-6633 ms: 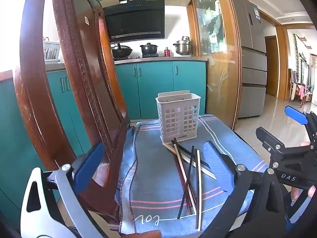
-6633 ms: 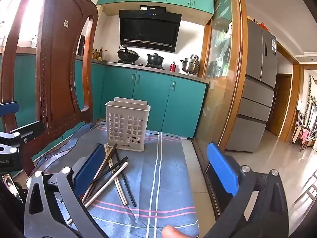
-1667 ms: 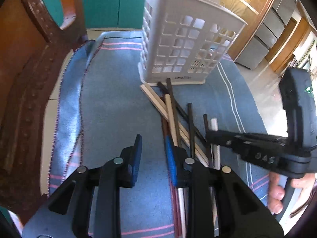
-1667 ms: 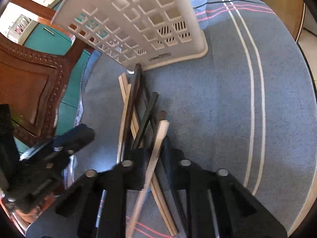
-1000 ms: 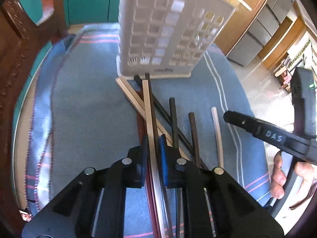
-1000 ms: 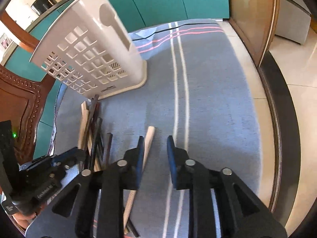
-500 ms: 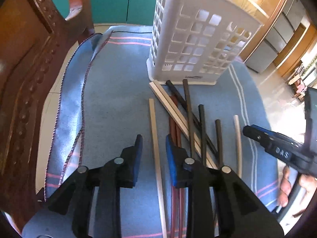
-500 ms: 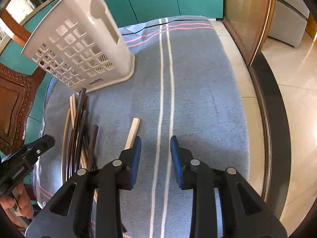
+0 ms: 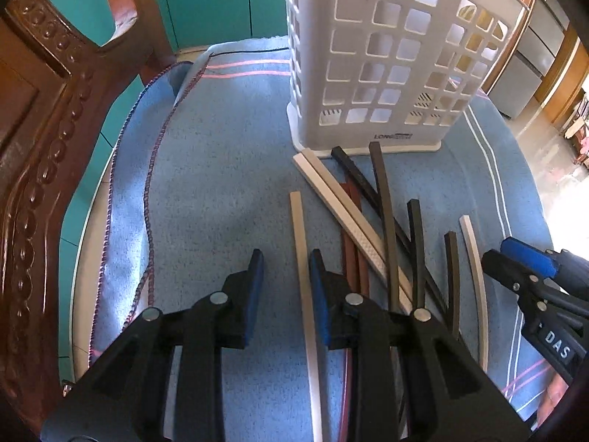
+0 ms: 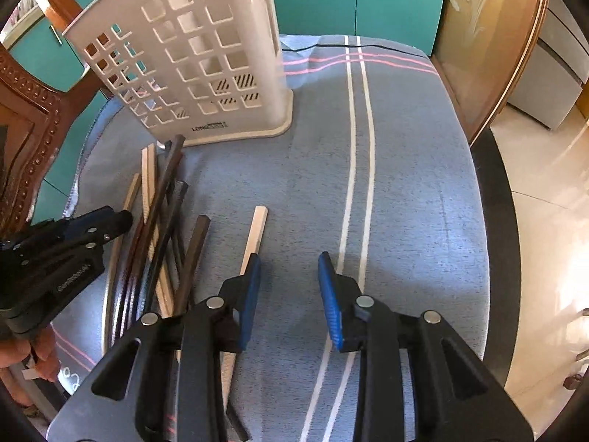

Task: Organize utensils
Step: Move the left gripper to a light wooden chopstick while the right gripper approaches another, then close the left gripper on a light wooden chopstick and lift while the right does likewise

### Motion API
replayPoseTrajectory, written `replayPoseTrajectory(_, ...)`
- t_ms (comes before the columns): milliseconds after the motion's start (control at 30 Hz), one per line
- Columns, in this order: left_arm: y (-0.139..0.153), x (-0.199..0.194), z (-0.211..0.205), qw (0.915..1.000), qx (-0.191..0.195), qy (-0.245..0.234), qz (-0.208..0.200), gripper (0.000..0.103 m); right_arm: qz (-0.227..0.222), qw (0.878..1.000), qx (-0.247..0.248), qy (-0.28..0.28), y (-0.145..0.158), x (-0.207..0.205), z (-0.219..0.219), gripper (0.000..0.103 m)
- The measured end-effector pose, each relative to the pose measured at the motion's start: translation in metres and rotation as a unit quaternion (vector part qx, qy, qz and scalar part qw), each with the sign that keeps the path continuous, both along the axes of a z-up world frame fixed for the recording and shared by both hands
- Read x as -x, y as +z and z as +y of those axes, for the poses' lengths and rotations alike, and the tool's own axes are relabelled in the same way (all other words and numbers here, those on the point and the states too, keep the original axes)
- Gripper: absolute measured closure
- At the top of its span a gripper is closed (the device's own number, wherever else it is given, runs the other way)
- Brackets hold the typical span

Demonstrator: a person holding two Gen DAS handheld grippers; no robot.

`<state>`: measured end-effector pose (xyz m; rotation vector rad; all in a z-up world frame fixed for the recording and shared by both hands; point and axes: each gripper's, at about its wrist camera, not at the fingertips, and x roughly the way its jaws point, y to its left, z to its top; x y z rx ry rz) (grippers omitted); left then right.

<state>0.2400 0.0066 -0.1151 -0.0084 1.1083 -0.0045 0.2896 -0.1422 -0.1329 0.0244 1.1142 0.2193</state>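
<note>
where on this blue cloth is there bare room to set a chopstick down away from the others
Bare cloth lies right of the lone pale chopstick, across the white stripes to the table edge. Another bare patch sits between the chair and the left-most pale chopstick. In front of the basket it's crowded.

white lattice basket (image 9: 386,55) | blue cloth (image 10: 423,184), pink and white stripes | black, beige, red-brown chopsticks (image 9: 383,213) | blue pads (image 10: 331,302) | teal cabinets (image 9: 221,0)

Round table (image 10: 493,221), dark rim, apparently wooden, covered by a blue striped cloth (image 9: 228,169). On the cloth: upright white perforated plastic basket (image 9: 386,59); loose light and dark chopsticks (image 9: 383,221) just beside its base.
</note>
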Motion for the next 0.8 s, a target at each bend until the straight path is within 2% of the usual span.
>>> replayPoseTrajectory(167,-0.001,-0.002,-0.003,1.0000,-0.008,0.001,-0.005,0.076,-0.014,1.000,0.016,0.013,0.011,0.011,0.016,0.071)
replayPoseTrajectory(567,-0.001,-0.005,-0.007,0.9997,-0.019,0.003,-0.012,0.076,-0.012,0.999,0.044,0.029,0.003,0.019,0.041,0.071)
replayPoseTrajectory(667,-0.002,-0.007,-0.010,0.9996,-0.025,0.000,-0.015,0.076,-0.011,0.998,0.048,0.030,-0.002,0.014,0.033,0.071)
replayPoseTrajectory(700,-0.002,-0.008,-0.011,0.9996,-0.025,-0.001,-0.016,0.078,-0.012,0.998,0.049,0.030,-0.002,0.015,0.034,0.071)
replayPoseTrajectory(800,-0.002,-0.011,-0.017,0.9996,-0.022,-0.008,-0.017,0.092,-0.015,0.998,0.054,0.032,-0.005,0.015,0.038,0.071)
